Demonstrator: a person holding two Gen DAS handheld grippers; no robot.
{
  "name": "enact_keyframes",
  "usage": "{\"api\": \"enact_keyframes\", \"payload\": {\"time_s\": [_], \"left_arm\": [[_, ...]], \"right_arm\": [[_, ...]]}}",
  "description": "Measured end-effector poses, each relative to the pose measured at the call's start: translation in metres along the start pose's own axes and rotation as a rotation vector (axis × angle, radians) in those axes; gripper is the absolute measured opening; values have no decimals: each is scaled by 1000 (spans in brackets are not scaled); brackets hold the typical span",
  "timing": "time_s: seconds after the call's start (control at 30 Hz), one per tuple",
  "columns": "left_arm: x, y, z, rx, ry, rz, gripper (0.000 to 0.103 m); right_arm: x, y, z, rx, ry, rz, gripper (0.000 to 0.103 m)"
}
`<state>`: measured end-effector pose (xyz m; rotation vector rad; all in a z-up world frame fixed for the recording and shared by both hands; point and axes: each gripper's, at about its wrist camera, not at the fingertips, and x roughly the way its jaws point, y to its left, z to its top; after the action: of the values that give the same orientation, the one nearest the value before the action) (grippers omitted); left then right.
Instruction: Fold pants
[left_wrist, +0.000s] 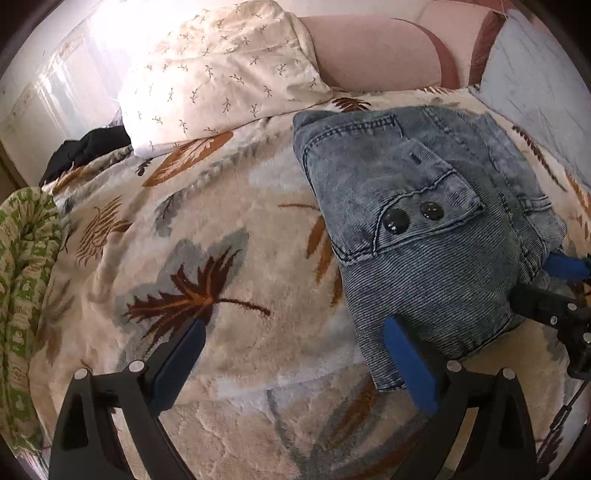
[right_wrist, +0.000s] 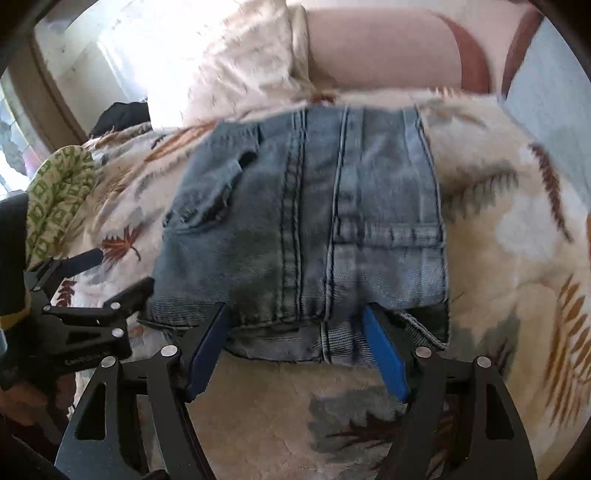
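Blue-padded fingers of the left gripper (left_wrist: 295, 345) stand wide apart, with only the near corner of the folded denim pants (left_wrist: 424, 221) by the right-hand pad and fleece blanket (left_wrist: 229, 258) between them. The right gripper (right_wrist: 297, 325) is spread wide too, its pads flanking the pants' near edge without pinching it. The pants lie folded on the leaf-patterned blanket on the bed. The left wrist view alone shows two black buttons (left_wrist: 412, 216) on a pocket flap; the right wrist view shows seams and a belt loop. Beyond lie a sprigged pillow (left_wrist: 221, 74) and pink headboard (left_wrist: 369, 48).
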<state>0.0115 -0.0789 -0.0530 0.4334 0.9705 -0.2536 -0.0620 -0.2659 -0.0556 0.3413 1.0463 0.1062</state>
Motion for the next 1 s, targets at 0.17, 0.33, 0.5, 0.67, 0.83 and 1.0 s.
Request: {"api": "enact_keyframes", "payload": {"time_s": [0.17, 0.33, 0.5, 0.67, 0.83, 1.0], "left_arm": [[-1, -3, 0, 0, -18, 22, 100], [-19, -2, 4, -5, -69, 55, 99], [-51, 4, 9, -51, -169, 94, 99], [-87, 19, 11, -131, -278, 107, 103], [-109, 31, 6, -183, -320, 105, 103], [-113, 42, -3, -216, -307, 78, 103]], "right_arm": [[8, 7, -5, -67, 8, -40, 82], [2, 11, 2, -79, 21, -51, 83], [-39, 8, 10, -35, -91, -26, 83], [-78, 12, 15, -48, -285, -56, 83], [-96, 11, 19, 9, -399, -25, 84], [-93, 5, 23, 70, -401, -35, 84]]}}
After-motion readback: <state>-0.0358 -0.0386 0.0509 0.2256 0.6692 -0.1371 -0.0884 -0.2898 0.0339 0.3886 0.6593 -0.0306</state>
